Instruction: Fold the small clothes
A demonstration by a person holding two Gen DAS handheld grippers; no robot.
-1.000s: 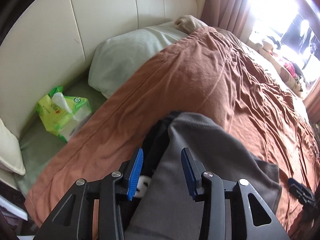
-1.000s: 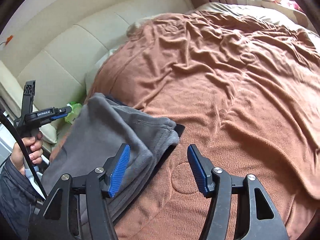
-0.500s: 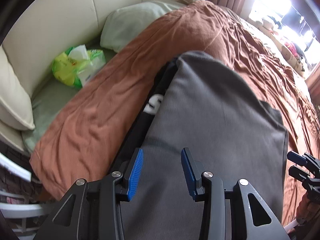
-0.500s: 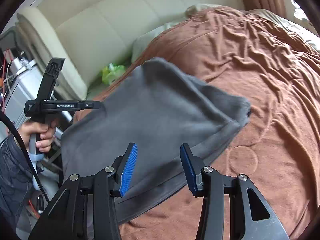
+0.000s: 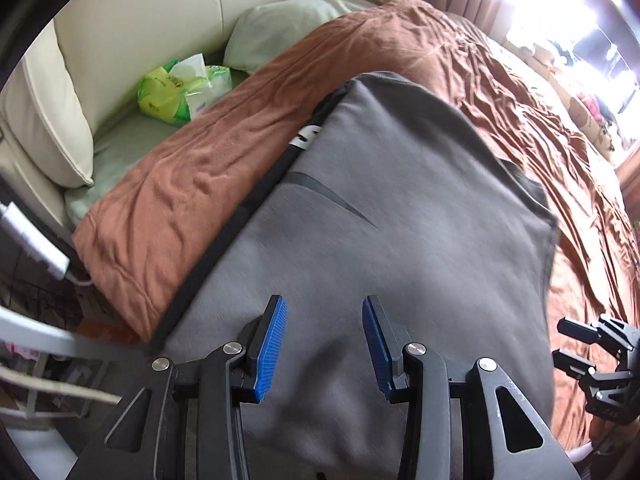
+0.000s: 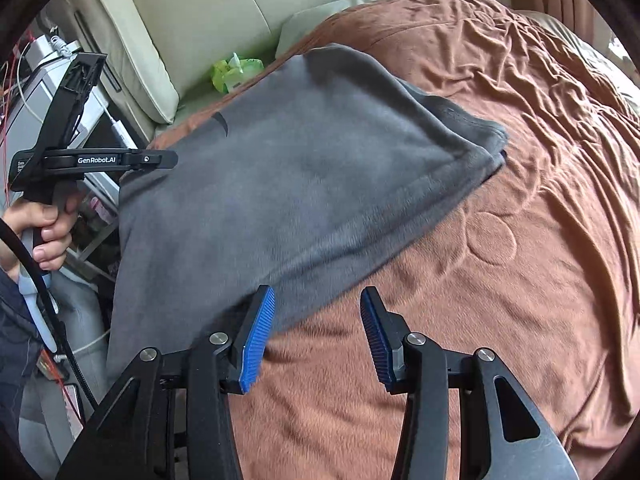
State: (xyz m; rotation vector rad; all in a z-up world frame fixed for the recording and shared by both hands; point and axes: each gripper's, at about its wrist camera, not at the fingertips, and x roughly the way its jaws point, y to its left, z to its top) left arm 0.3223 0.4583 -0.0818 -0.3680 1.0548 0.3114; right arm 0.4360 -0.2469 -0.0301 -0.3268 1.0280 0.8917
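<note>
Right, close in first: the left gripper point(image 5: 325, 346) hangs over the near part of the grey garment point(image 5: 400, 208), blue pads parted at a middling gap, grey cloth showing between them but neither pad pressing on it. The right gripper point(image 6: 317, 338) sits at the garment's near right edge, jaws likewise partly apart; its left pad overlaps the cloth edge, while only the brown blanket point(image 6: 500, 280) shows in the gap. The garment lies spread flat on the blanket, its near end hanging over the bed edge. A hand point(image 6: 46, 232) grips the left tool's handle off the garment's left side. Beyond the garment's far left corner lies a green tissue pack point(image 5: 182, 90), then a pale pillow point(image 5: 288, 28) against the cream headboard point(image 5: 168, 12).
</note>
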